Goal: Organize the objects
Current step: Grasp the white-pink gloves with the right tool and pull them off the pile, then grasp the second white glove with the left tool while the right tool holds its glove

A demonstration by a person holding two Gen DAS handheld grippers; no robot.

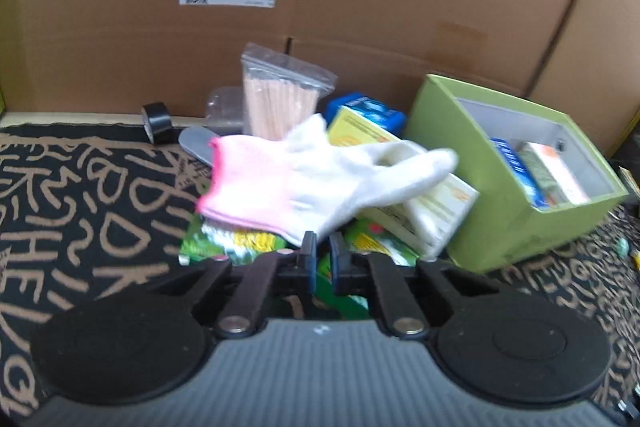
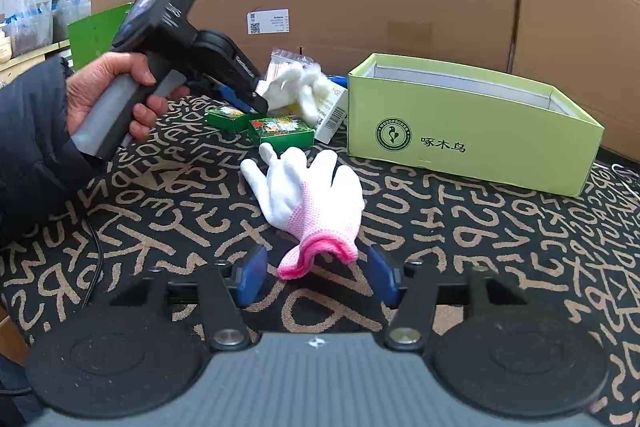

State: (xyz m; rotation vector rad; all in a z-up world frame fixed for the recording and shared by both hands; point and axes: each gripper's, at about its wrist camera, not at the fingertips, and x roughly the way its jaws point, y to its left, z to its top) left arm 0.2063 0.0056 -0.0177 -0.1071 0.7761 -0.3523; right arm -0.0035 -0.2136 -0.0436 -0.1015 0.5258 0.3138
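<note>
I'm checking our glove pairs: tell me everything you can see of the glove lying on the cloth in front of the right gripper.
The glove is knitted, white at the fingers, pale pink over the wrist, with a bright pink rolled cuff. It lies flat and limp on the patterned tablecloth, fingers spread toward the green box but apart from it. Its cuff sits within the open right gripper, touching neither side.

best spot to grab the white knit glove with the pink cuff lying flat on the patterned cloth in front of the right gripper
Take the white knit glove with the pink cuff by its cuff, coming in low from the near side. The cuff edge is rumpled and lifted off the patterned cloth, pointing at the right gripper, whose open jaws already straddle it; the fingers lie flat and point away.
</note>
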